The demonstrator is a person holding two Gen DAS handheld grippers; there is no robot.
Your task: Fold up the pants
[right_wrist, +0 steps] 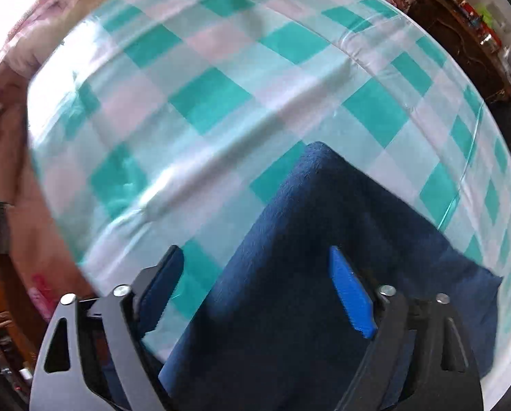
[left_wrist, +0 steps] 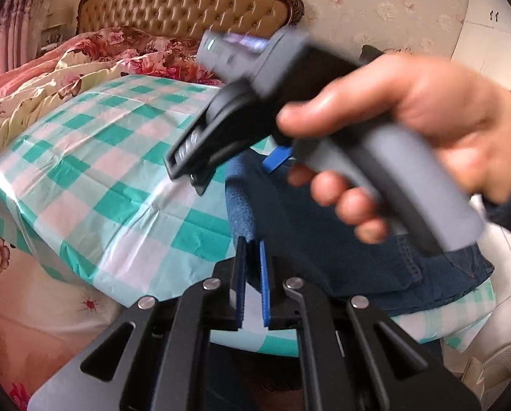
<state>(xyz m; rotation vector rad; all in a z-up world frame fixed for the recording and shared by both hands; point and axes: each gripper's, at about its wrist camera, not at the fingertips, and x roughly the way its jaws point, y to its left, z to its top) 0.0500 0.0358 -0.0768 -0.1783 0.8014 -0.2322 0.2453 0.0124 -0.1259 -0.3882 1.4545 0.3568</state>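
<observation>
Dark blue pants (left_wrist: 310,219) lie partly folded on a green-and-white checked cloth (left_wrist: 111,157). My left gripper (left_wrist: 252,257) is at the bottom of the left wrist view, its blue pads shut on a fuzzy folded edge of the pants. A hand (left_wrist: 409,116) holds the grey handle (left_wrist: 385,185) of the other gripper just above the pants. In the right wrist view my right gripper (right_wrist: 258,274) points down over the pants (right_wrist: 310,226). It is open, with one finger over the checked cloth (right_wrist: 221,96) and the other over the fabric. Its pads touch nothing.
A crumpled floral quilt (left_wrist: 67,68) is piled toward the tufted headboard (left_wrist: 187,3). Pale floral bedding (left_wrist: 33,301) hangs below the checked cloth's near edge. Dark wooden furniture with small items (right_wrist: 467,24) stands beyond the cloth's far right side.
</observation>
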